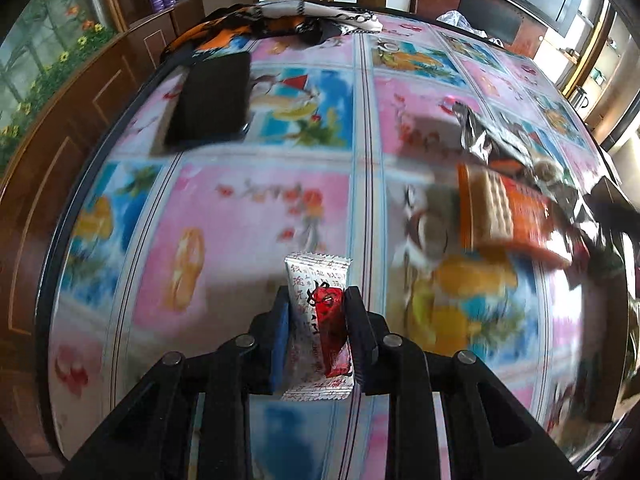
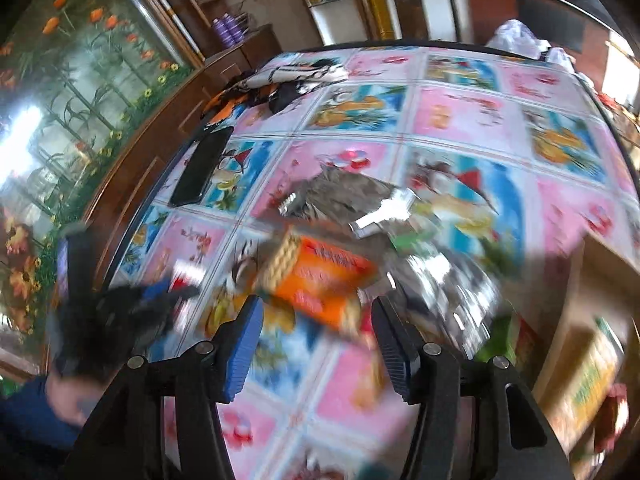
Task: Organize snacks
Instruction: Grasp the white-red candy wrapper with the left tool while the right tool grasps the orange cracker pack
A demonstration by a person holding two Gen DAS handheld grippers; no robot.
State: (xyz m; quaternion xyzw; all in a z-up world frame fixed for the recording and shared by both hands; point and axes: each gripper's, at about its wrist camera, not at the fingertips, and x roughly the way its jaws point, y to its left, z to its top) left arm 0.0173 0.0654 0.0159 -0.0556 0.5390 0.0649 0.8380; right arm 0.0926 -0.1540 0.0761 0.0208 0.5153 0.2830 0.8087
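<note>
My left gripper (image 1: 318, 300) is shut on two small snack packets held above the table: a white one with red writing (image 1: 306, 280) and a red one (image 1: 331, 312) beside it. An orange wafer pack (image 1: 504, 216) and a silver foil bag (image 1: 480, 136) lie at the right in the left wrist view. My right gripper (image 2: 318, 308) is open and empty, just above and in front of the orange wafer pack (image 2: 320, 276). The silver foil bag (image 2: 348, 196) lies behind that pack. The left gripper (image 2: 120, 300) shows blurred at the left in the right wrist view.
The table (image 1: 256, 208) has a pink and blue fruit-print cover. A black phone (image 1: 212, 100) lies at the far left, also seen in the right wrist view (image 2: 202, 170). A patterned cloth (image 1: 280, 20) is at the far edge. A cardboard box (image 2: 588, 360) with snacks stands at the right.
</note>
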